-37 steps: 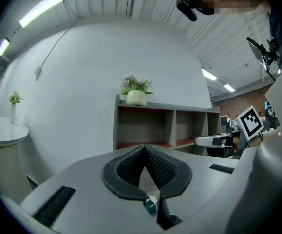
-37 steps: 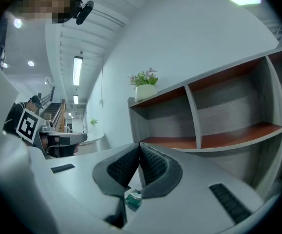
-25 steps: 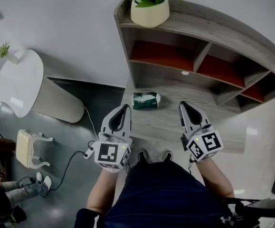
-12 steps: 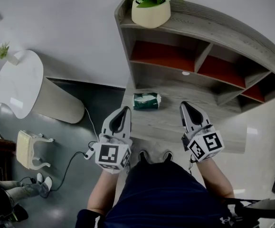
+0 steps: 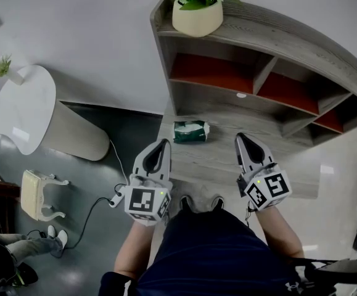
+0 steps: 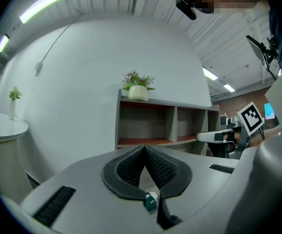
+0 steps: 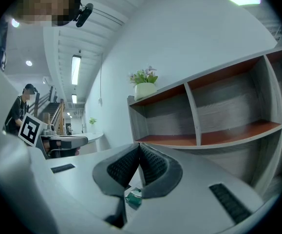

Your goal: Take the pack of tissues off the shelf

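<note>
A green pack of tissues (image 5: pixel 190 131) lies on the low grey wooden shelf (image 5: pixel 227 153), at its left end. Through the gap under each gripper's jaws a small bit of the green pack (image 6: pixel 150 202) (image 7: pixel 134 198) shows. My left gripper (image 5: pixel 164 143) hovers just below and left of the pack, jaws shut with nothing between them. My right gripper (image 5: pixel 239 138) hangs to the pack's right over the shelf board, its tips together and empty. Both point toward the shelf unit (image 6: pixel 165 126) (image 7: pixel 204 116).
A cream pot with pink flowers (image 5: pixel 195 14) stands on the shelf unit's top. Red-lined compartments (image 5: pixel 212 71) sit above the low board. A round white table (image 5: pixel 24 106) and a stool (image 5: pixel 39 193) stand at the left, with a cable (image 5: pixel 101 196) on the floor. A person sits at bottom left.
Both grippers have barely drifted down in the head view; the pack lies where it was. The seated person at the lower left has shifted.
</note>
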Motion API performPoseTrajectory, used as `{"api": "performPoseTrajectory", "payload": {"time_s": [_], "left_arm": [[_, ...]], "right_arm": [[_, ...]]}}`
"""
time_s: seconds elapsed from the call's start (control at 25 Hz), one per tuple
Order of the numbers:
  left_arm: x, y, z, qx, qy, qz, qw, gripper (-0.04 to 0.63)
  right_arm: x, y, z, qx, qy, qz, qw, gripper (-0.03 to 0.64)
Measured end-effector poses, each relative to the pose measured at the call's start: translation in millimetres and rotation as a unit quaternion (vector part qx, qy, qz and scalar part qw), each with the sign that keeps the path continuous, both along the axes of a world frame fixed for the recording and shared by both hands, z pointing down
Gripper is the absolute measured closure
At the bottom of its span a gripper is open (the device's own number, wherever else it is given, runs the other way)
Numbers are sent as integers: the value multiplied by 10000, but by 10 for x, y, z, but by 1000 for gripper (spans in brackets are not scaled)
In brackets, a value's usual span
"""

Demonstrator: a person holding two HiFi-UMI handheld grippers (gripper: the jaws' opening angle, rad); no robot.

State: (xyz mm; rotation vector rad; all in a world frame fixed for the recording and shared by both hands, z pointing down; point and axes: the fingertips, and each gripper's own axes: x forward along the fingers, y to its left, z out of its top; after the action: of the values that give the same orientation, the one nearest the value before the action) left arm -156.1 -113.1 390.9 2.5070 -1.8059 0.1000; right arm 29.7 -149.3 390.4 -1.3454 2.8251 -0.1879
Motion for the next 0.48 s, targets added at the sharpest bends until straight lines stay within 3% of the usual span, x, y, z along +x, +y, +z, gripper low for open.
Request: {"api": "performPoseTrajectory", "payload": {"time_s": [0.48], "left_arm": [[-32,9,39,-53,-6,13,10000,578]], "right_arm": [[-30,20,1,0,-12,4,10000,606]]}}
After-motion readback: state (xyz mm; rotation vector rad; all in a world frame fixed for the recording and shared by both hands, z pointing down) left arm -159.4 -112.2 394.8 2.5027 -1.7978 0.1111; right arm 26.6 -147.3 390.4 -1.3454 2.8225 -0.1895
